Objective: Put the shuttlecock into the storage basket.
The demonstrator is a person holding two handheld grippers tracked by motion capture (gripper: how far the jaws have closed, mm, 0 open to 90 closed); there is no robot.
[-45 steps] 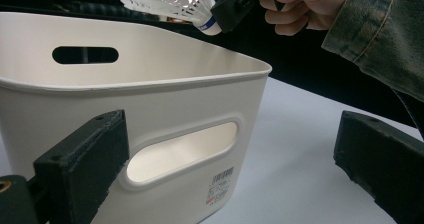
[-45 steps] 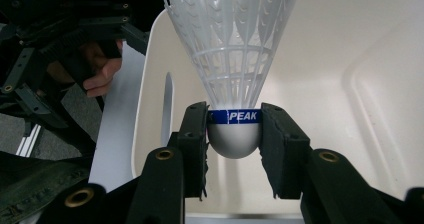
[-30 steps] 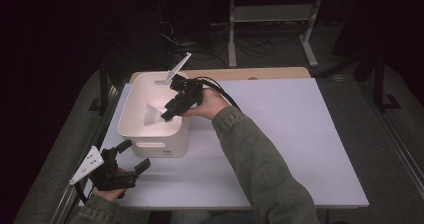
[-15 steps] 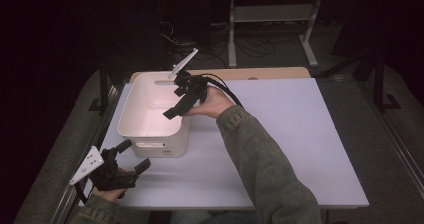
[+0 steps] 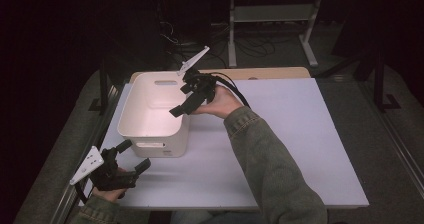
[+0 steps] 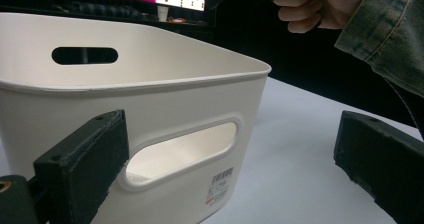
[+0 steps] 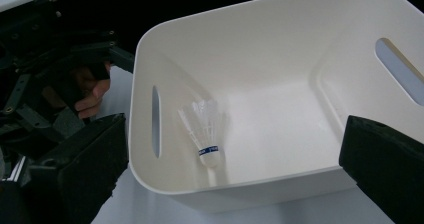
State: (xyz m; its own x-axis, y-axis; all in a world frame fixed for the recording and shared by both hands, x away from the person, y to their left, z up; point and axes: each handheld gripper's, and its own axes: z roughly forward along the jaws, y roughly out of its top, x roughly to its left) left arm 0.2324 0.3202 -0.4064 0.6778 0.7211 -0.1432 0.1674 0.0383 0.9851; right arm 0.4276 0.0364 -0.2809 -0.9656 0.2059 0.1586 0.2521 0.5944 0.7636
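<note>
A white plastic bin [image 5: 131, 109] with handle slots stands on the table's left half. A white shuttlecock [image 7: 204, 129] lies on its floor, cork towards the near wall, beside a slot. My right gripper [image 5: 184, 100] hovers over the bin's right rim and points down into it. Its jaws have just been opening and now stand open and wide [image 7: 235, 174] with nothing between them. My left gripper [image 5: 134, 155] rests low at the table's front left, open [image 6: 230, 169], facing the bin's near wall [image 6: 175, 104] without touching it.
The white tabletop [image 5: 300, 134] stretches wide to the right of the bin, with a wooden strip [image 5: 270, 73] along its back edge. Behind it are a metal rack [image 5: 272, 19] and cables in the dark. The right sleeve [image 5: 270, 169] crosses the table's middle.
My right gripper has drawn back up and to the right from inside the bin to above its rim, opening its jaws. The shuttlecock stays in the bin. The left gripper has kept still.
</note>
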